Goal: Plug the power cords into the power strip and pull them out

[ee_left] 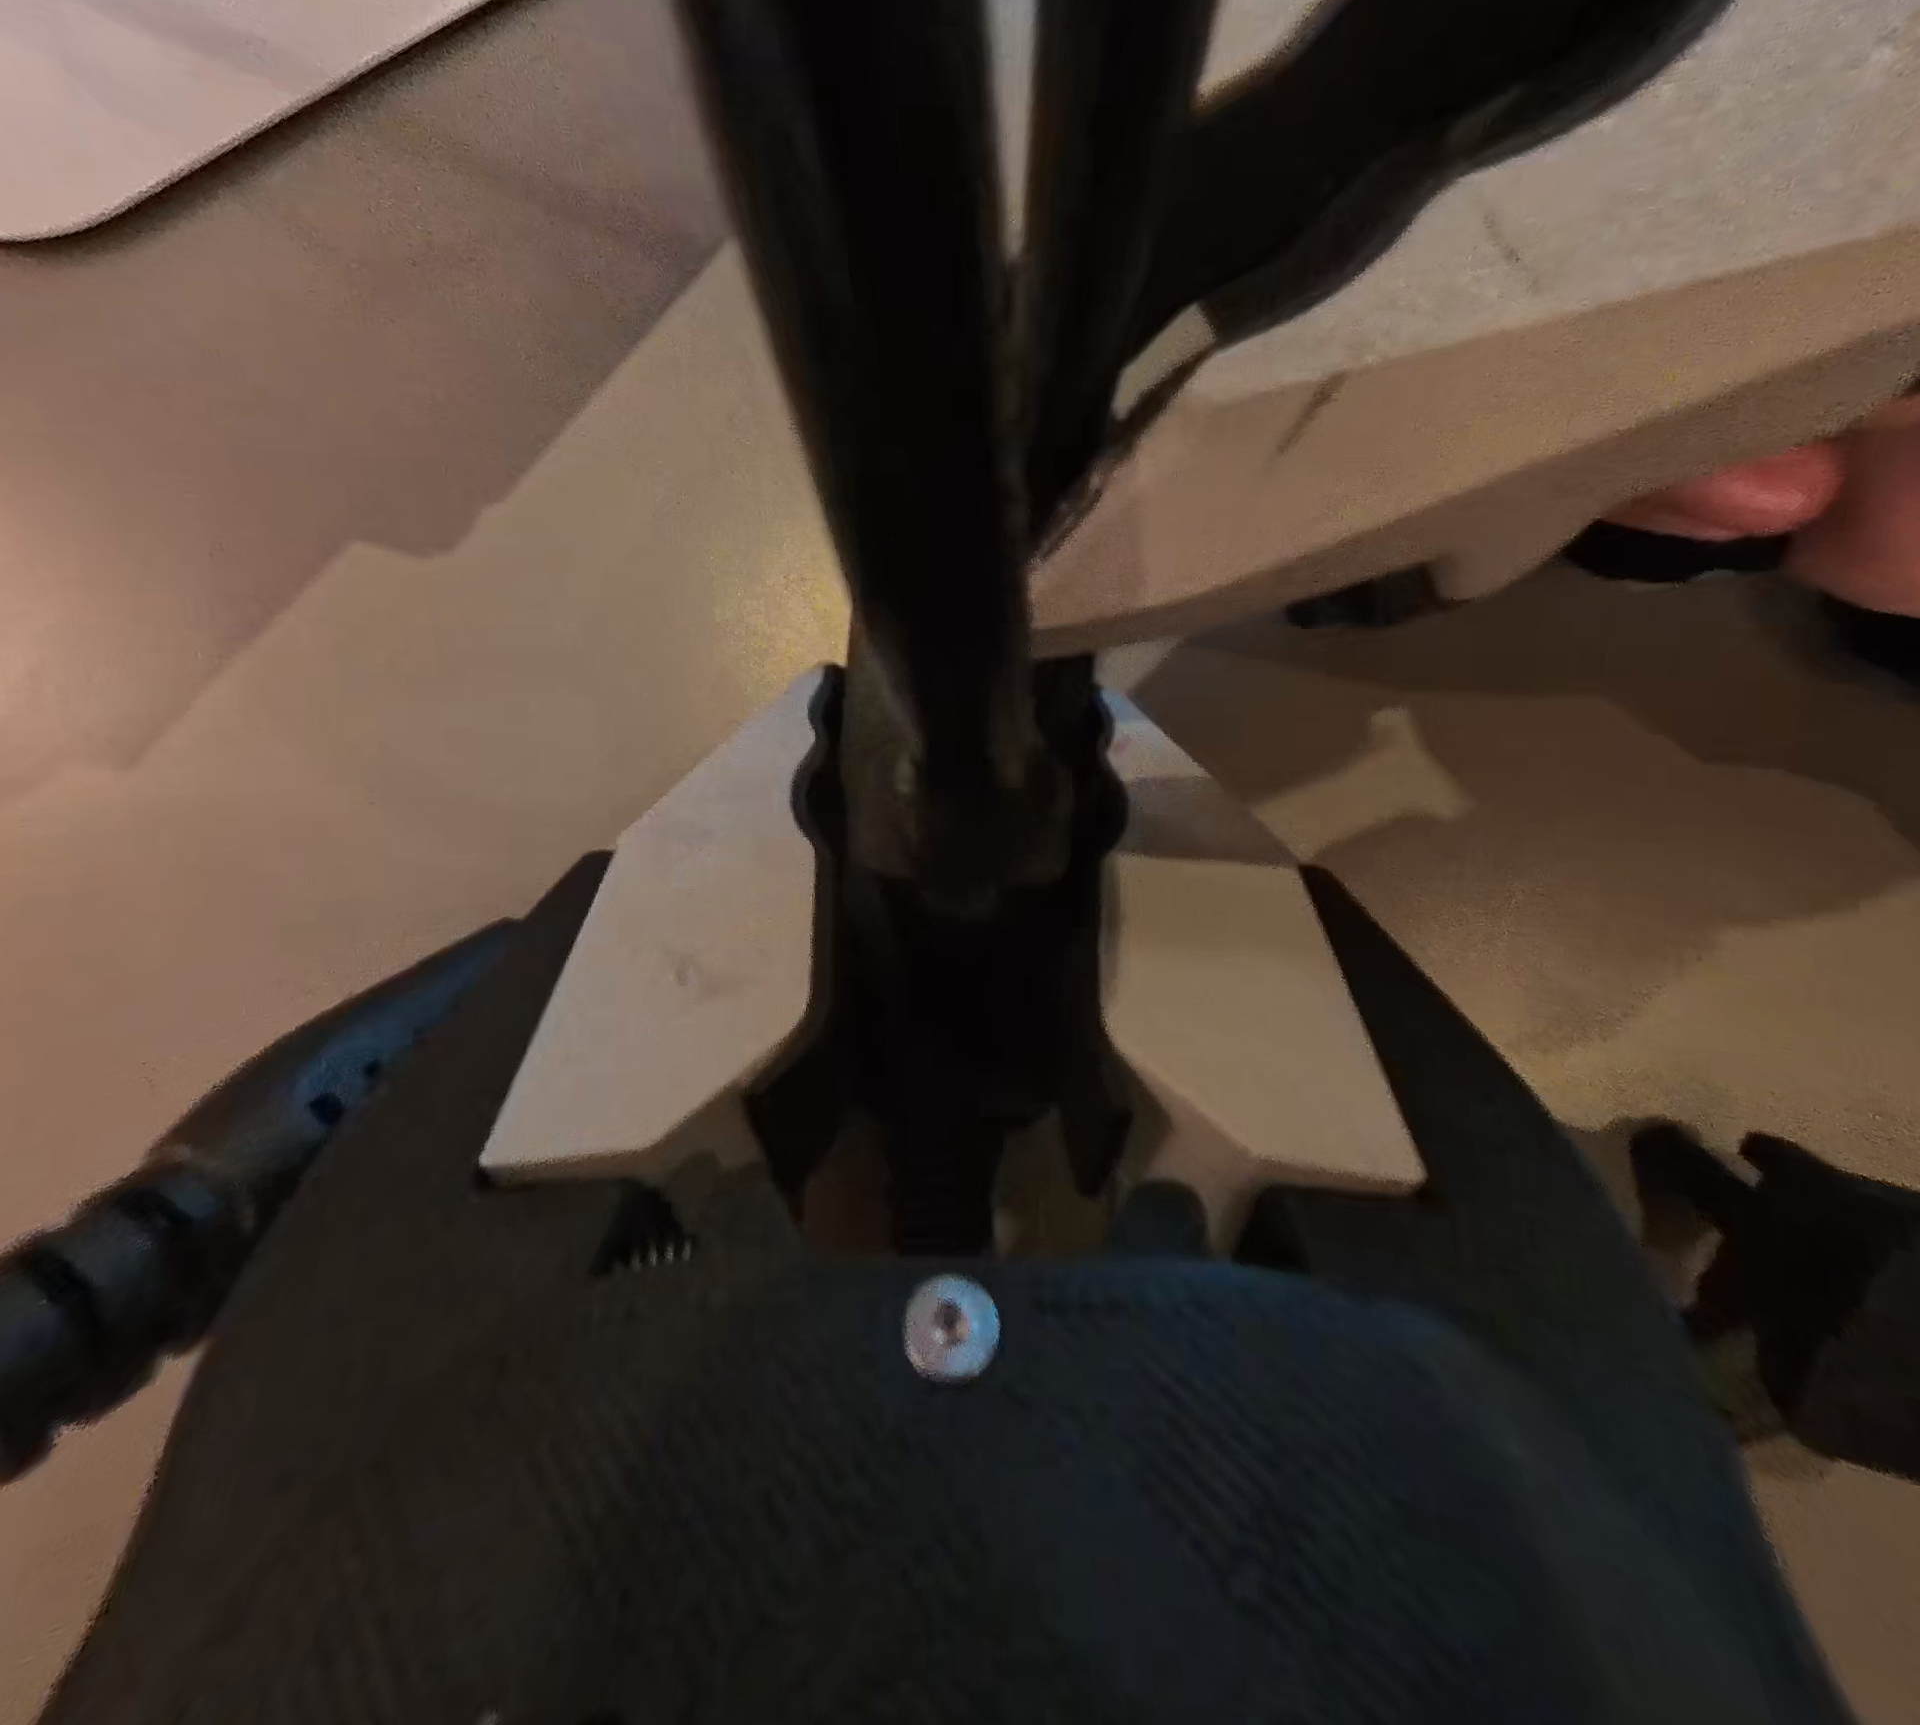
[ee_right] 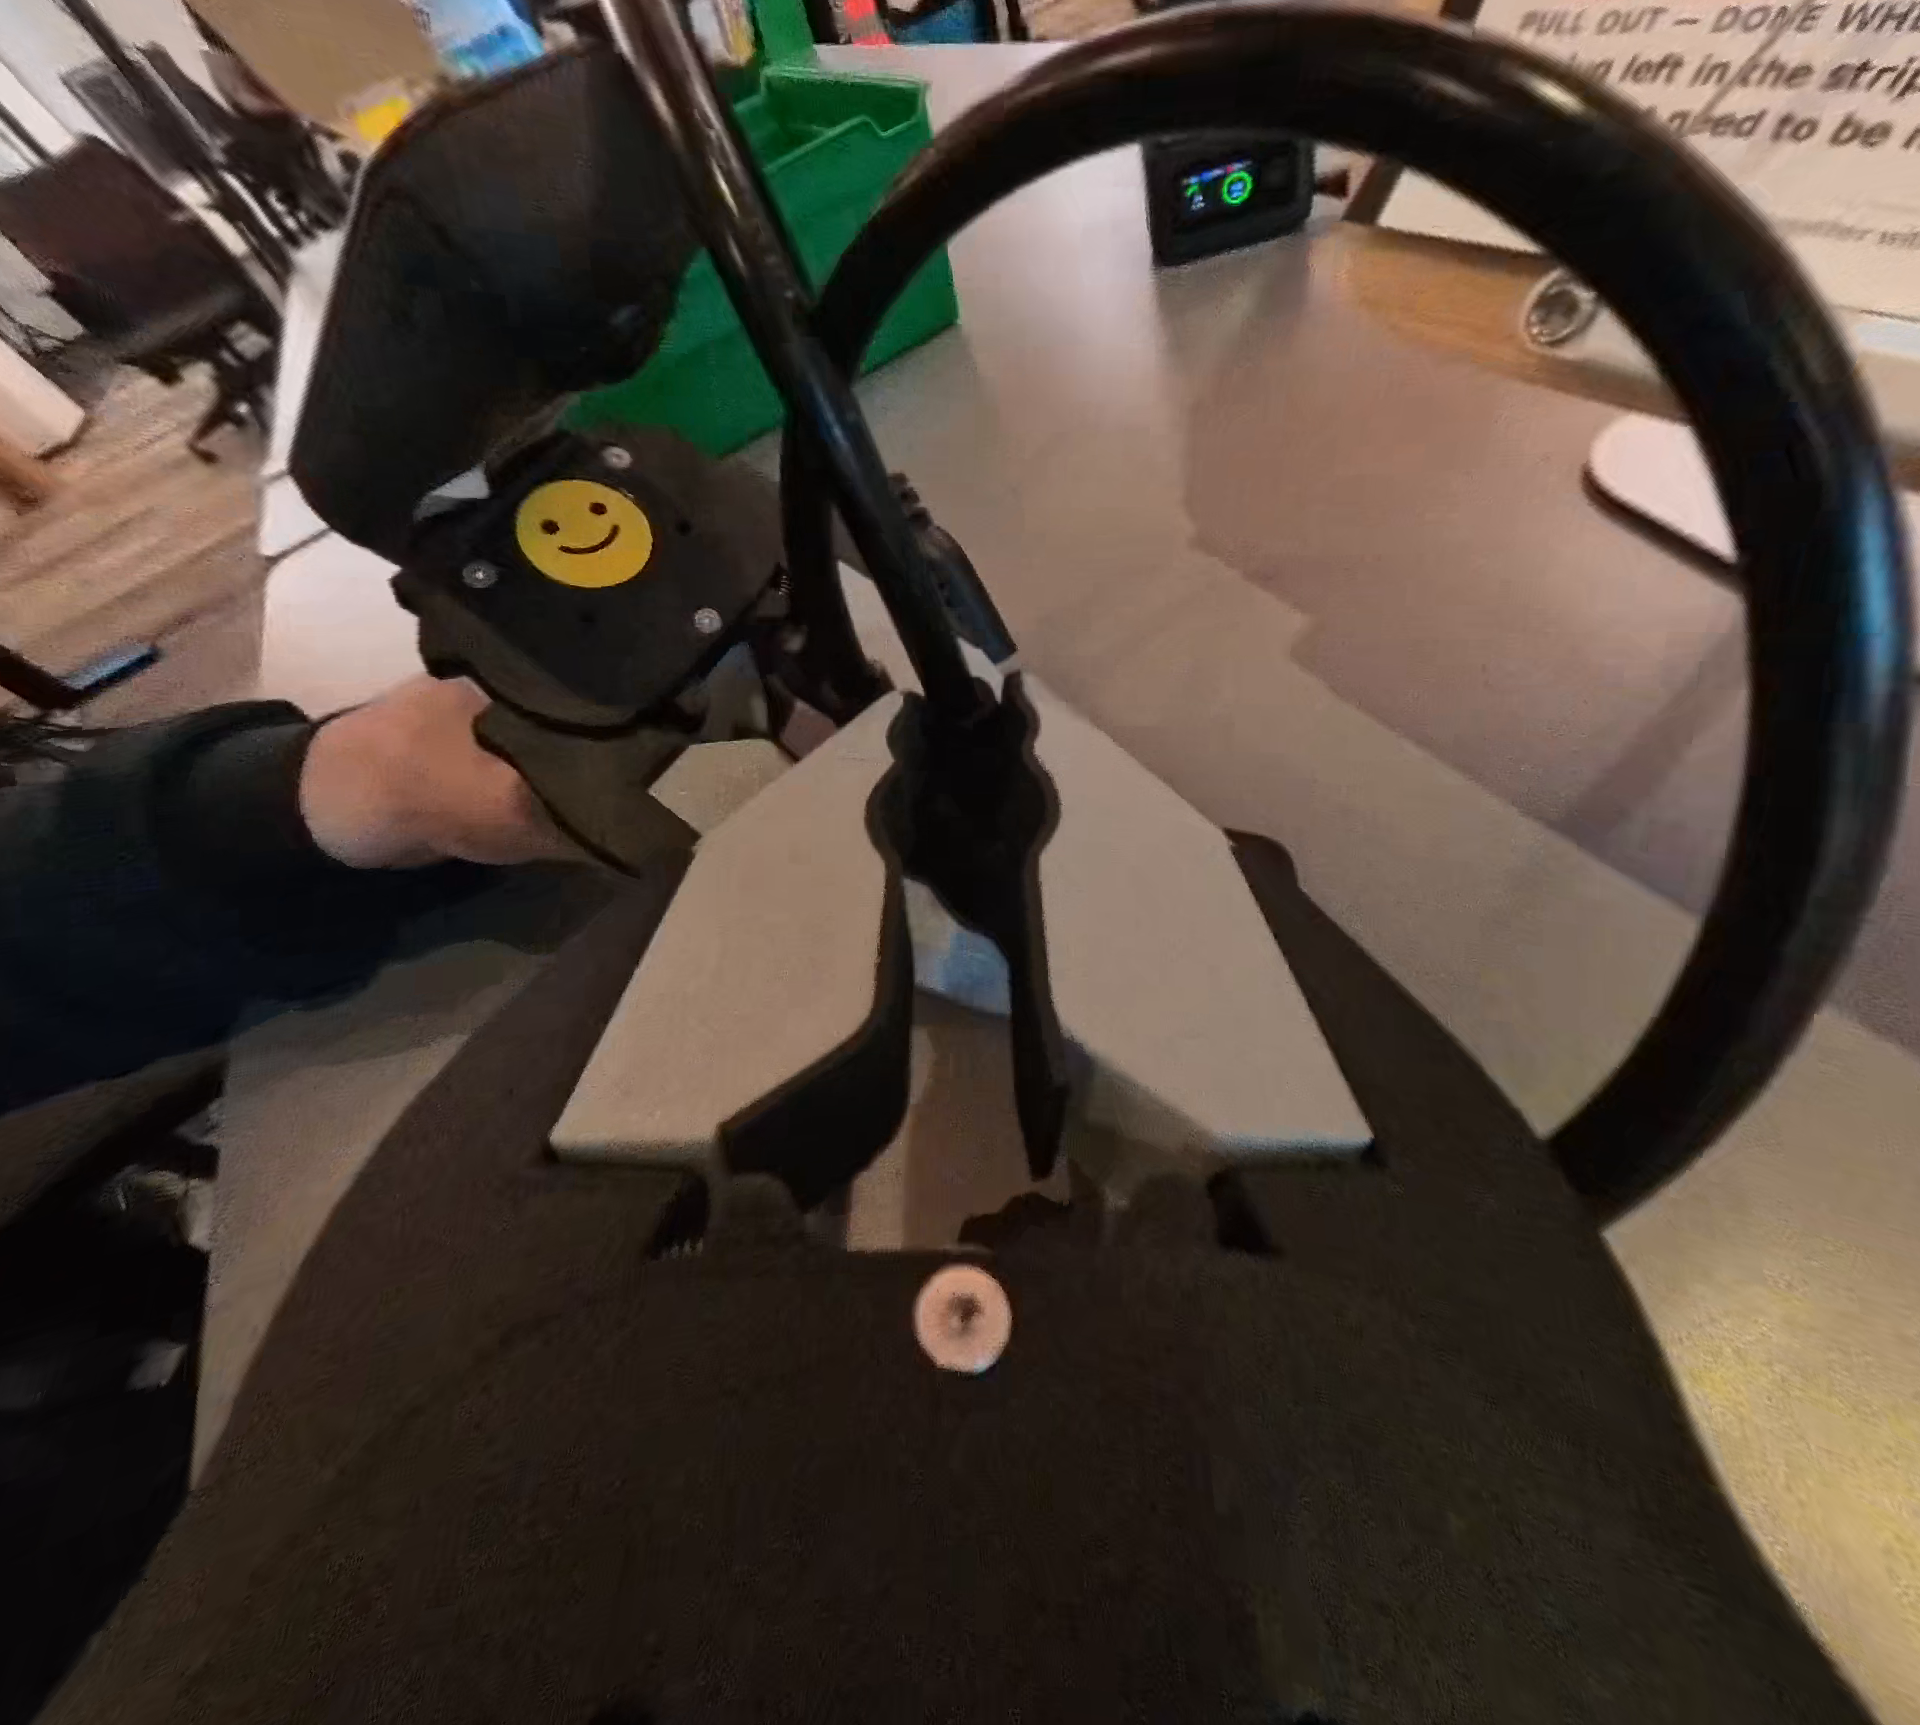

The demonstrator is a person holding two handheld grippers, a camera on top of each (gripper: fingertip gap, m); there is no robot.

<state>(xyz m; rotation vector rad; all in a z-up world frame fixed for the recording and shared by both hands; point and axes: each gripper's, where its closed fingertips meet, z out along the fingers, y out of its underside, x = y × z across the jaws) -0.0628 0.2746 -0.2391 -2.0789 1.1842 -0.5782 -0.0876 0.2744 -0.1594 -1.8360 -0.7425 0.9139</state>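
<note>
My right gripper (ee_right: 964, 771) is shut on a black power cord (ee_right: 1756, 449), which makes a wide loop up and round to the right above the table. A second black cord (ee_right: 727, 189) crosses in front of it, with a ribbed plug end (ee_right: 961, 579) just beyond my fingertips. A pale object (ee_right: 956, 958) shows between the fingers; I cannot tell what it is. My left gripper (ee_left: 956, 782) is shut on a bundle of black cords (ee_left: 883, 273) that run up out of view. In the right wrist view it shows at the left (ee_right: 582, 553), with a yellow sticker, held by a hand.
The grey table (ee_right: 1299, 532) carries a green bin (ee_right: 831, 221), a small black device with a lit screen (ee_right: 1226, 195), a white mat (ee_right: 1662, 480) and a printed sign board (ee_right: 1714, 65). The right gripper's grey finger (ee_left: 1558, 304) and a hand (ee_left: 1818, 522) crowd the left view's upper right.
</note>
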